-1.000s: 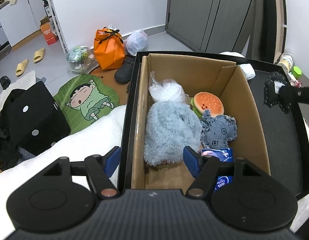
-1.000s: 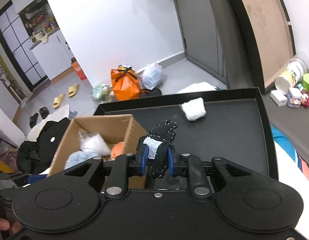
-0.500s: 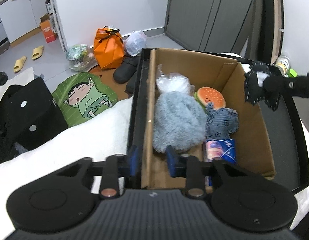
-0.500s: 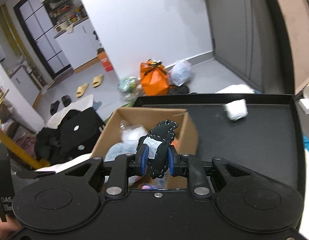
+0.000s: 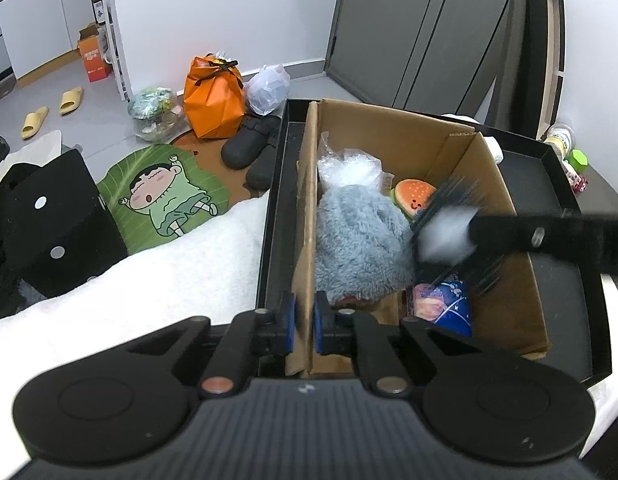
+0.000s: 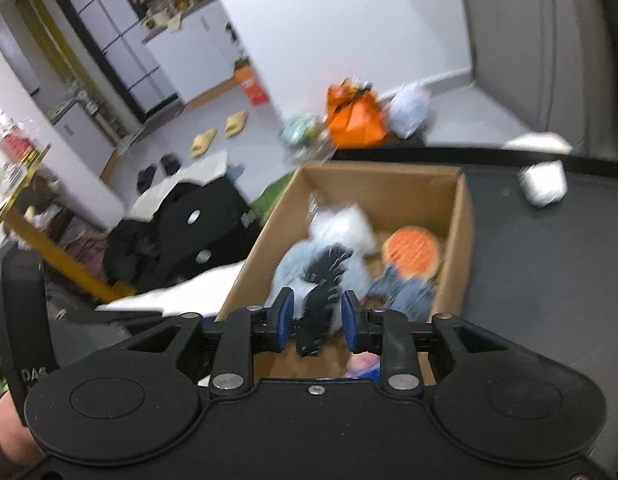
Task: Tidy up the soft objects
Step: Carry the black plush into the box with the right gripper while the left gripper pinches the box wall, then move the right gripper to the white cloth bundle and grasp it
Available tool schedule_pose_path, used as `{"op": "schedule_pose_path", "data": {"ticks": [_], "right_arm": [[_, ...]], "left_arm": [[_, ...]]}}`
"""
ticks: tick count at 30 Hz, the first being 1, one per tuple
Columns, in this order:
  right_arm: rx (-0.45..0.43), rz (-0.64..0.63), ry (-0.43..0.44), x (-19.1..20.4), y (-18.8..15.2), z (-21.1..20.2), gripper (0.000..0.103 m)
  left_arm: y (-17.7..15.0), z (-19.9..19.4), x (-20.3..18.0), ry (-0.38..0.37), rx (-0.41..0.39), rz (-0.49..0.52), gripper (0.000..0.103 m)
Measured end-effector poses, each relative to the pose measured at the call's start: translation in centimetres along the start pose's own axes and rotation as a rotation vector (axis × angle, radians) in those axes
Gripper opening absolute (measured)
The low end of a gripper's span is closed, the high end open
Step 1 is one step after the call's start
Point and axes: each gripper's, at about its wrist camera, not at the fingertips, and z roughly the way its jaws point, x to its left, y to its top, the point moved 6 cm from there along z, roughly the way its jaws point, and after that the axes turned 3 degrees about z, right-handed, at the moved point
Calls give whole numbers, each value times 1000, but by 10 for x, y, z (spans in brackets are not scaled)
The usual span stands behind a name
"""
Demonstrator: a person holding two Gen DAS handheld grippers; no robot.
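A cardboard box (image 5: 505, 200) stands in a black tray (image 5: 549, 184). It holds a fluffy grey-blue plush (image 5: 357, 240), a burger plush (image 5: 413, 196), a plastic bag (image 5: 349, 168) and a blue packet (image 5: 441, 304). My left gripper (image 5: 303, 322) is shut on the box's left wall. Over the box, my right gripper (image 6: 317, 316) has its jaws opening. A black stitched soft piece (image 6: 323, 280) with a white patch hangs loose between the pads. It is blurred. A denim plush (image 6: 405, 292) lies below it. A white soft lump (image 6: 543, 186) lies on the tray (image 6: 529, 260).
Left of the tray lie a white blanket (image 5: 181, 272), a black dotted cushion (image 5: 53, 224) and a cartoon mat (image 5: 165, 196). On the floor beyond are an orange bag (image 5: 213, 96), dark shoes (image 5: 249, 144) and yellow slippers (image 5: 49, 112). Small items (image 5: 569, 152) sit right of the tray.
My left gripper closed from wide open onto the box's left wall. My right gripper carried the black piece from above the tray to above the box, and its jaws widened.
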Motion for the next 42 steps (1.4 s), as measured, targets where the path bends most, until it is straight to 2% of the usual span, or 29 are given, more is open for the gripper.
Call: {"op": "schedule_pose_path", "data": {"ticks": [3,8,11,22,27,29,31,42], "right_arm": [[25,8,-11,0,-5,3,34],[0,20,-47,-12,-3,-3,38],[-31,11,-80,-20,2,-9,51],[-91,16,-153,-43,11,-21,60],[-111,36,-200,-61,14,-21,67],[-111,42,-224,-68,14,-19,69],[-116,51,-242,-77,14,-18,70],[-120,60,-302,-118,20,-5,79]], "left_arm": [[1,0,0,-5,4,-7,8],[1,-1,1,-3,9,-5,8],[3,-1,0,4,13,-3,9],[10,-2,-6,28,18,11,13],[16,1,-10,34,25,9,27],[18,3,-12,43,25,12,39],[20,6,-13,56,27,14,46],[31,19,-23,102,37,26,62]]}}
